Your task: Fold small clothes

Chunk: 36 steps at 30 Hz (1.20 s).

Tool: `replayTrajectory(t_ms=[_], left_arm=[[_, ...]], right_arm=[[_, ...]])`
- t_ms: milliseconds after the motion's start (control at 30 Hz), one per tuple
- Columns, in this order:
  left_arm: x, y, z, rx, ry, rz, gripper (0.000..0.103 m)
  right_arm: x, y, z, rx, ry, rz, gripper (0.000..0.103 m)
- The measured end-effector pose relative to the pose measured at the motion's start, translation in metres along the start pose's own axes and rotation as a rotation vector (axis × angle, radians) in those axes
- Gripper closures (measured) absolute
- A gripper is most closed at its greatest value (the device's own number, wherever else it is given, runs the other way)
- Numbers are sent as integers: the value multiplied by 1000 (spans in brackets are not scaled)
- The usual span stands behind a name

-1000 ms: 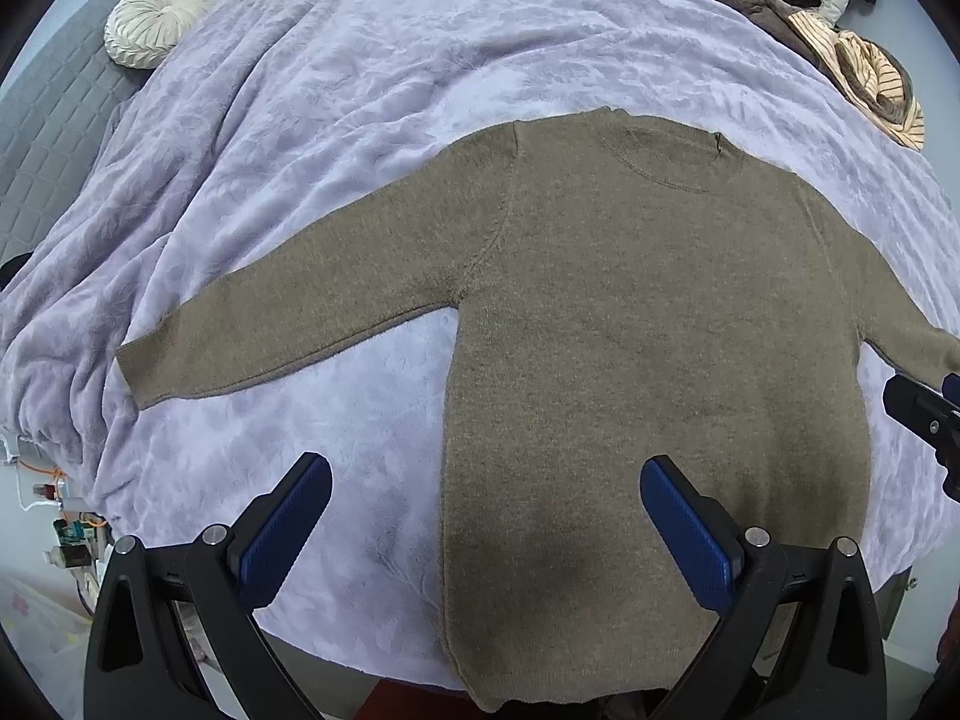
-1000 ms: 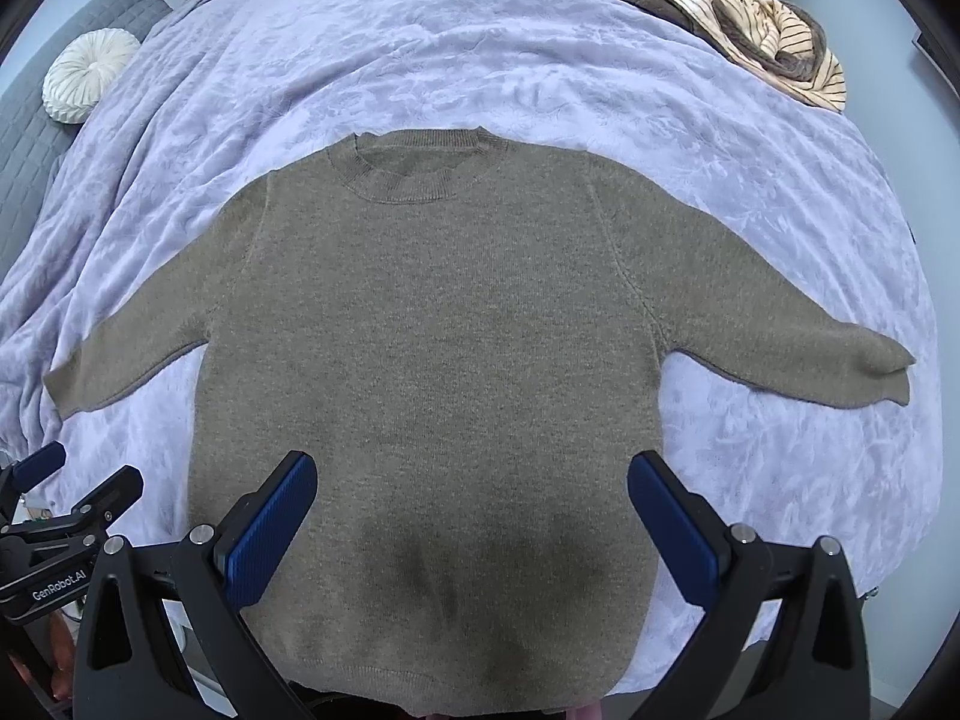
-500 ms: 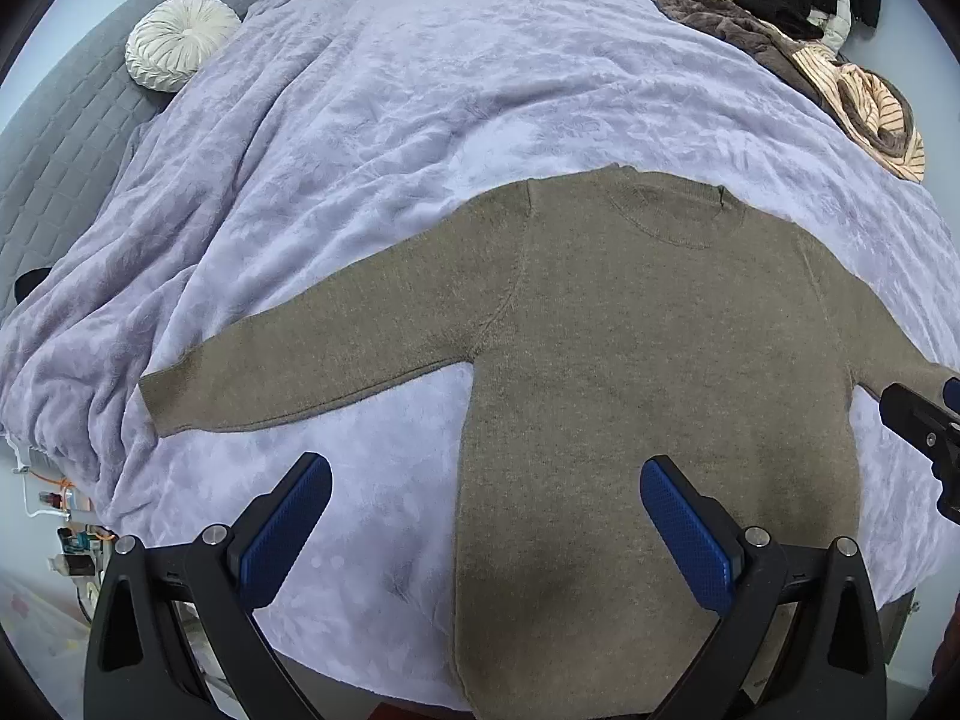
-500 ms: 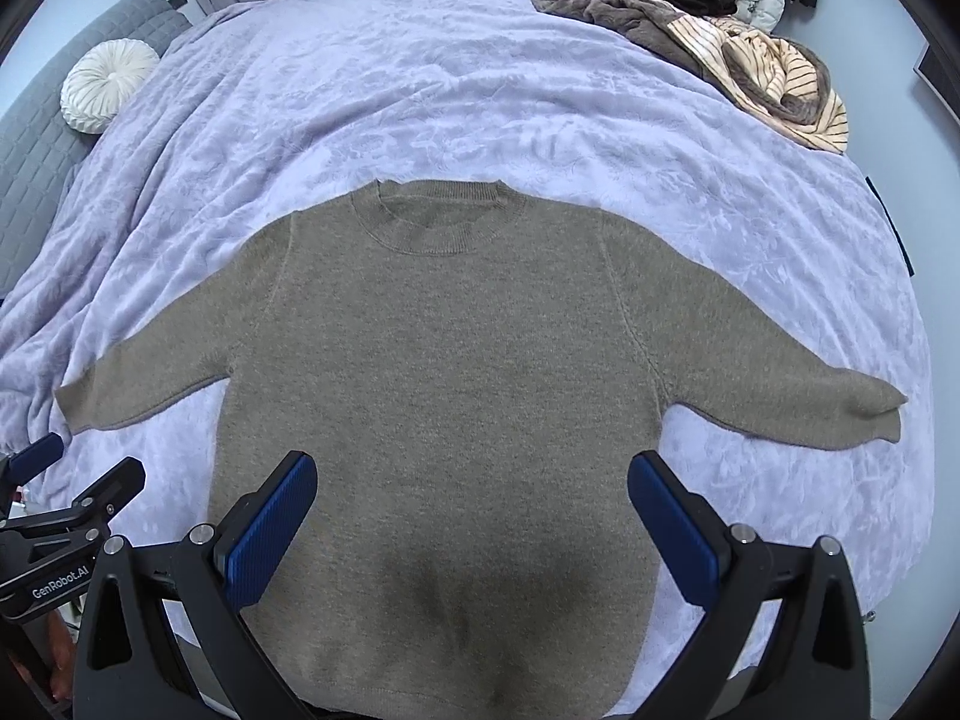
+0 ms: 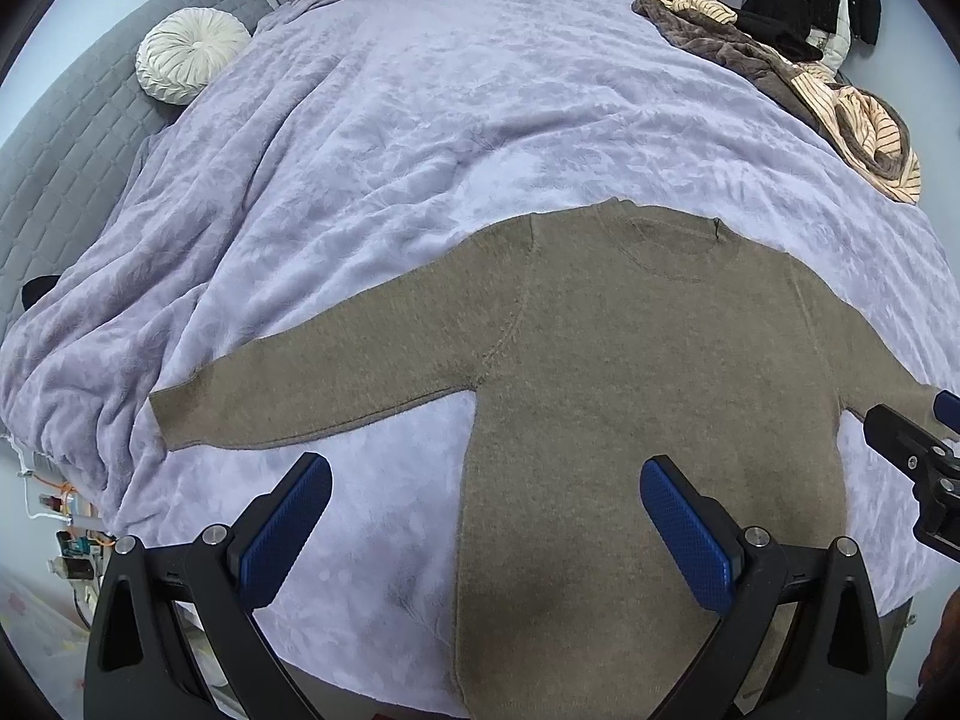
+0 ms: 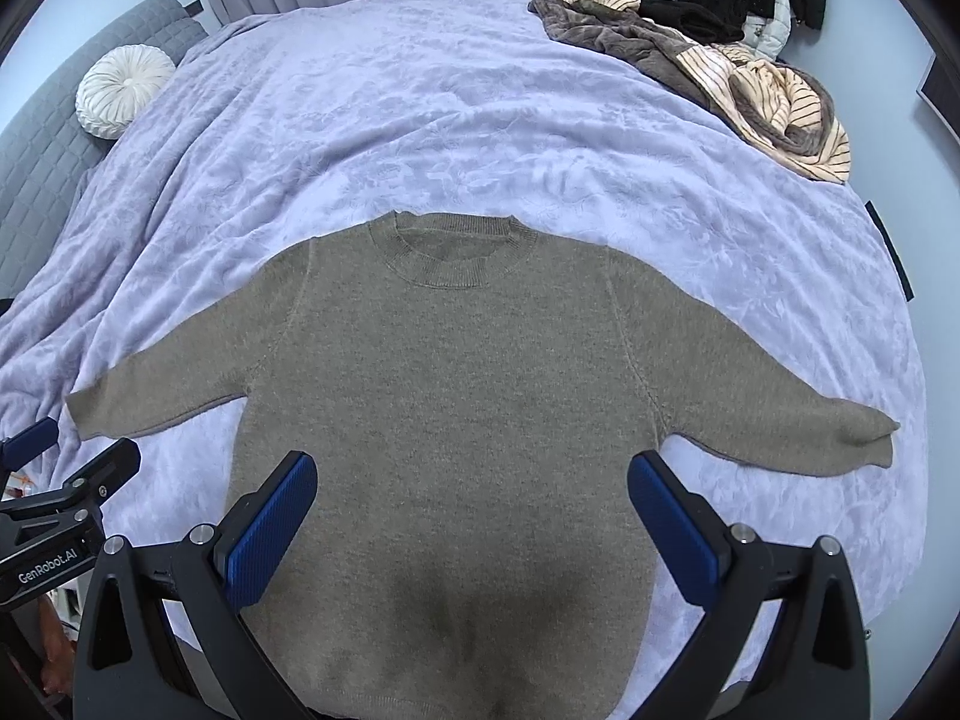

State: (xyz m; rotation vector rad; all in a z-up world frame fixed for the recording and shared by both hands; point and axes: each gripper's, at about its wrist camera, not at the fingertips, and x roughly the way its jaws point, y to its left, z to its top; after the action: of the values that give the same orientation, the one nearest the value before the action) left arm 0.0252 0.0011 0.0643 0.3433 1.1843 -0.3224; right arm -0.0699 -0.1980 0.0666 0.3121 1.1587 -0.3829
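Because the olive-brown knit sweater (image 6: 444, 420) lies spread flat, front up, on the lavender plush blanket (image 6: 420, 120) near the bed's close edge, with both sleeves stretched out sideways and the hem hanging toward the cameras, it looks ready for a first fold that has not yet begun. Both tools are released: the left gripper (image 5: 486, 531) hovers with its blue pads wide apart above the sweater's left side and the bare blanket beside it, and the right gripper (image 6: 471, 525) hangs equally spread over the lower body, neither one touching cloth. As a judgement, the knit should be soft, light and floppy, slightly grippy against the plush, so it will drape and drag instead of sliding; the sleeve cuffs, shoulder seams or hem corners look like the best places to pinch, taking a full bite of the thick fabric. From the left wrist the whole left sleeve (image 5: 312, 378) shows down to its cuff, plus some small clutter low beside the bed, while the right sleeve is cut off behind the other tool. From the right wrist the right sleeve (image 6: 780, 420) shows to its cuff, and the ribbed collar (image 6: 450, 258) reads clearly. Both views show a round white cushion (image 6: 123, 90) and a heap of clothes (image 6: 720, 60) far across the bed.
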Motion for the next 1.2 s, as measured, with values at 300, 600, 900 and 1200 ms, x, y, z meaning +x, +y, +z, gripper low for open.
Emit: replayTrajectory(t_ms=[300,600,900,1200], left_arm=[[11,10,-5,-22,15,-16,0],[72,54,-15,-106,82,-39,0],[177,198,-52,-509,162,-145,0],[224,256,-60,-764,86,-251,35]], right_arm=[[5,2,-5,-1,18,-13,0],[44,18,-26,-3,116,16,0],[80,57,-61,-98,215,77,0],[107,89,-76,-139,280,130,0]])
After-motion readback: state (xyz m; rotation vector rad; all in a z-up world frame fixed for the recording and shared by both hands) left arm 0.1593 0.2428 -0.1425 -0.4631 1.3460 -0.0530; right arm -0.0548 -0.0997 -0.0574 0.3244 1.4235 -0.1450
